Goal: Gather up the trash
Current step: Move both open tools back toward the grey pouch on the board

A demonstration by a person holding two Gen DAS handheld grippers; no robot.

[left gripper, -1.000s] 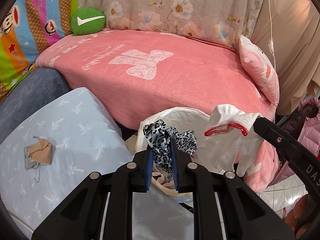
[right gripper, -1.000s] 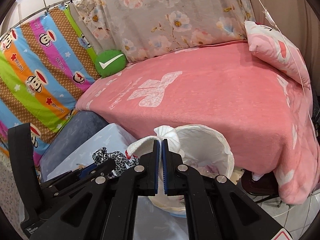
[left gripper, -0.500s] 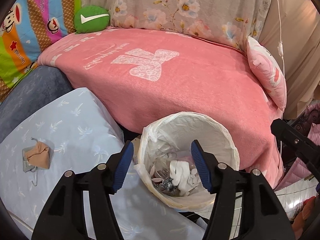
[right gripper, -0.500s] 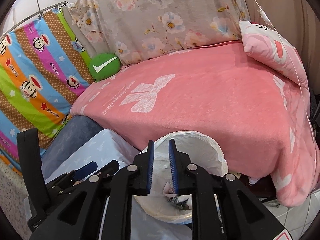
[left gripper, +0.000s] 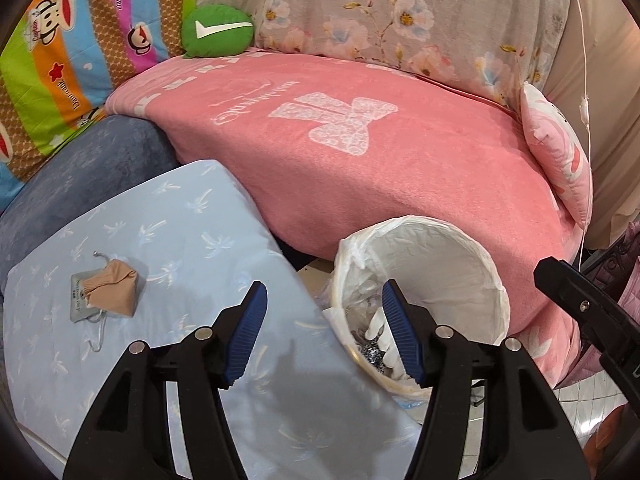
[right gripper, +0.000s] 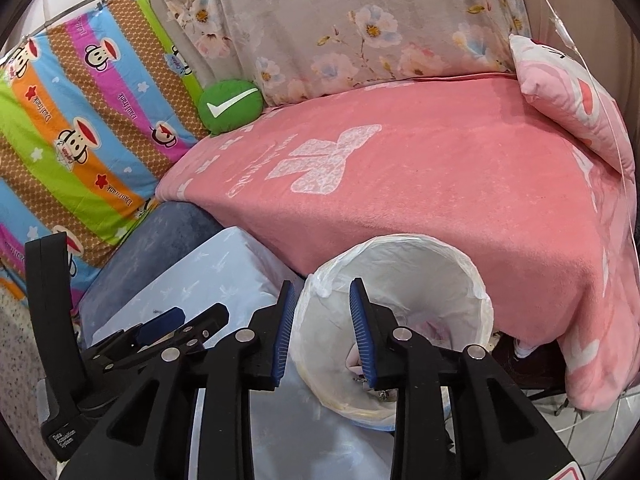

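Note:
A round bin with a white liner (left gripper: pixel 460 264) stands between the pink bed and the pale blue cushion; it also shows in the right wrist view (right gripper: pixel 436 280). A white glove (left gripper: pixel 380 326) and a leopard-print cloth (left gripper: pixel 370 354) lie inside it. My left gripper (left gripper: pixel 322 332) is open and empty, over the bin's left rim. My right gripper (right gripper: pixel 322 332) is open and empty above the bin's left rim. A tan folded item on a wire hanger (left gripper: pixel 110 294) lies on the pale blue cushion (left gripper: pixel 180 248), left of my left gripper.
A pink blanket (left gripper: pixel 360 152) covers the bed behind the bin. A green round pillow (left gripper: pixel 216 32) and a pink pillow (left gripper: pixel 560 156) lie on it. A blue-grey cushion (left gripper: pixel 88 168) sits left. Tiled floor (right gripper: pixel 600 432) shows at lower right.
My left gripper opened and dropped the leopard cloth into the bin. My right gripper opened and dropped the white glove in. Both have since opened wider and the left has shifted left.

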